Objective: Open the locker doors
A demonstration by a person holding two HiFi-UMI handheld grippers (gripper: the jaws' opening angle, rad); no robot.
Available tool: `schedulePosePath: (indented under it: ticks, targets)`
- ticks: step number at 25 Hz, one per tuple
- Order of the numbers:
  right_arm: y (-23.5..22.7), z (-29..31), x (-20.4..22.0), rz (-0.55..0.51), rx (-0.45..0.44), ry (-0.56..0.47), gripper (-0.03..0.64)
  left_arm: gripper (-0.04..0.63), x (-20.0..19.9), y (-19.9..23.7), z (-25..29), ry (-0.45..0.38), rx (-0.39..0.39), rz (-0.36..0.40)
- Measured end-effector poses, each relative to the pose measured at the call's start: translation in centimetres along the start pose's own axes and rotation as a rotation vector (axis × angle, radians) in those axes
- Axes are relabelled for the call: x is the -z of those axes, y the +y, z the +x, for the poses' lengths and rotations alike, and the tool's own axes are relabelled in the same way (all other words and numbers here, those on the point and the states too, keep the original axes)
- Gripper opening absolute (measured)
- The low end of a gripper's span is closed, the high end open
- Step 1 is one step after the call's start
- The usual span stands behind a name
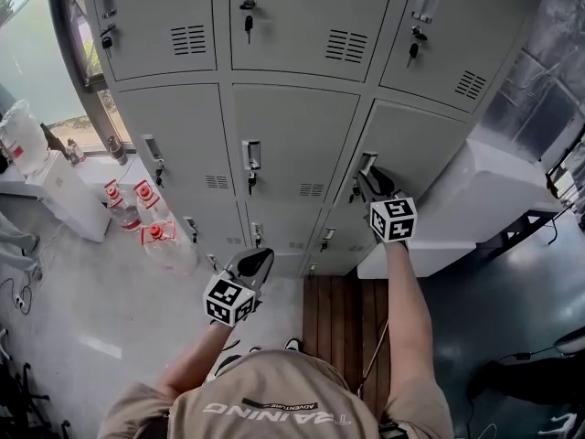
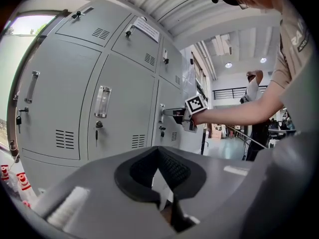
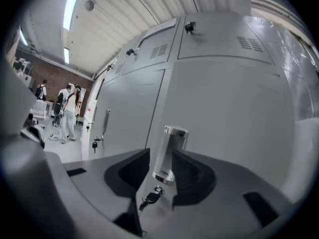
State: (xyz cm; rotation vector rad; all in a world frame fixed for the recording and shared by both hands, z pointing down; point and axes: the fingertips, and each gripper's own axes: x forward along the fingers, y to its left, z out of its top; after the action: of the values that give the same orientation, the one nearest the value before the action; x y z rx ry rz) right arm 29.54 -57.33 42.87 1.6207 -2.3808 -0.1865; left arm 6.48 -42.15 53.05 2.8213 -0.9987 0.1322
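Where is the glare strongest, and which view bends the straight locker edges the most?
Head view: the window washes out the top left; the lockers fan outward only mildly. Left gripper view: the window glares here too, locker edges bow strongly, corners are black. Right gripper view: the ceiling lamp is blown out and edges bow as much; the handle is sharp.
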Motion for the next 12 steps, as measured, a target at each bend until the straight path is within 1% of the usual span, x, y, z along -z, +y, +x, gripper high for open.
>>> schedulePosePath:
  ticks: [5,7,12]
  targets:
    - [-0.3,1.7,1.4,0.029,-0.012,0.048,0.107,0.007,0.6,0.8,0.3,0.006,-0.026,-0.015]
    - [-0.4,2.3,1.7,0.060,-0.016,0.054,0.107,0.006,1.0,1.2,0.1,0.010,-0.039,-0.024]
    - [0.1,3.7,1.6,0.096,-0.014,0.046,0.107,0.006,1.9,2.0,-0.6,0.024,-0.066,-0.041]
